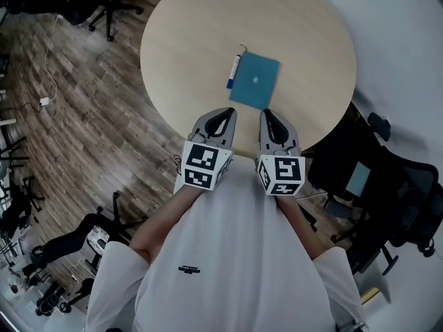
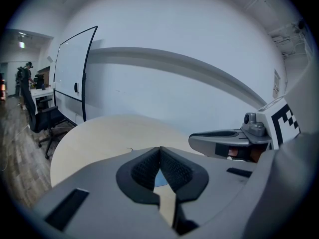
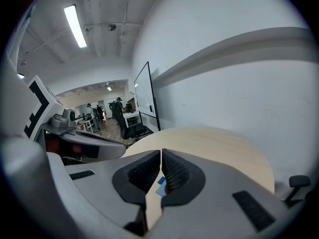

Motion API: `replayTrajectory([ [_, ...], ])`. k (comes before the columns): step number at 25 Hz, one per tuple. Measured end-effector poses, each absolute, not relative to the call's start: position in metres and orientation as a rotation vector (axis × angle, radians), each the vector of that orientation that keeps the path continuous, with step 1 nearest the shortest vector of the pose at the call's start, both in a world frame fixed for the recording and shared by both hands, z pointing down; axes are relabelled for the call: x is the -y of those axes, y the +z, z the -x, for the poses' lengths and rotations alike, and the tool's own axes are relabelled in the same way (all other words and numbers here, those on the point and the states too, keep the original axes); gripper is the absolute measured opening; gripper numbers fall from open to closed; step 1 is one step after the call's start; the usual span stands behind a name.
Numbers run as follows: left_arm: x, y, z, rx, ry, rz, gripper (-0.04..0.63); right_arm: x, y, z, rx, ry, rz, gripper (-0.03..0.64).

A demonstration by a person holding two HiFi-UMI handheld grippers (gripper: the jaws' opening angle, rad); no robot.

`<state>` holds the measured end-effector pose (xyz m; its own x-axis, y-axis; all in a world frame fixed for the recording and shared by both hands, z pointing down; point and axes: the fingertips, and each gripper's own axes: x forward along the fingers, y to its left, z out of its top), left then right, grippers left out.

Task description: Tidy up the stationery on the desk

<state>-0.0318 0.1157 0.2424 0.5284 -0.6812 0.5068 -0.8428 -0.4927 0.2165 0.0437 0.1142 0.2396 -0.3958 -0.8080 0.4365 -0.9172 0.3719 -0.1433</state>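
Observation:
A teal notebook (image 1: 255, 80) lies flat on the round wooden table (image 1: 194, 40), with a small white object on its cover. A white marker with a blue cap (image 1: 233, 72) lies along the notebook's left edge. My left gripper (image 1: 224, 113) and right gripper (image 1: 267, 115) hover side by side over the table's near edge, short of the notebook. Both are shut with nothing between the jaws. In the left gripper view a sliver of the notebook (image 2: 158, 179) shows below the closed pads (image 2: 175, 171). In the right gripper view the notebook (image 3: 159, 189) and marker cap (image 3: 161, 180) peek through the jaws.
Black office chairs (image 1: 387, 185) stand to the right of the table and another (image 1: 104, 5) at the upper left. Wood flooring surrounds the table. A whiteboard (image 2: 75, 78) and people (image 3: 117, 108) stand in the distance.

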Motion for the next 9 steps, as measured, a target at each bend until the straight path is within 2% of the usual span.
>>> replayTrajectory([
  [9,-0.1105,0.2398,0.0247,1.247,0.517,-2.338,0.020,-0.1077,0.2376,-0.0534,2.346,0.544,-1.546,0.040],
])
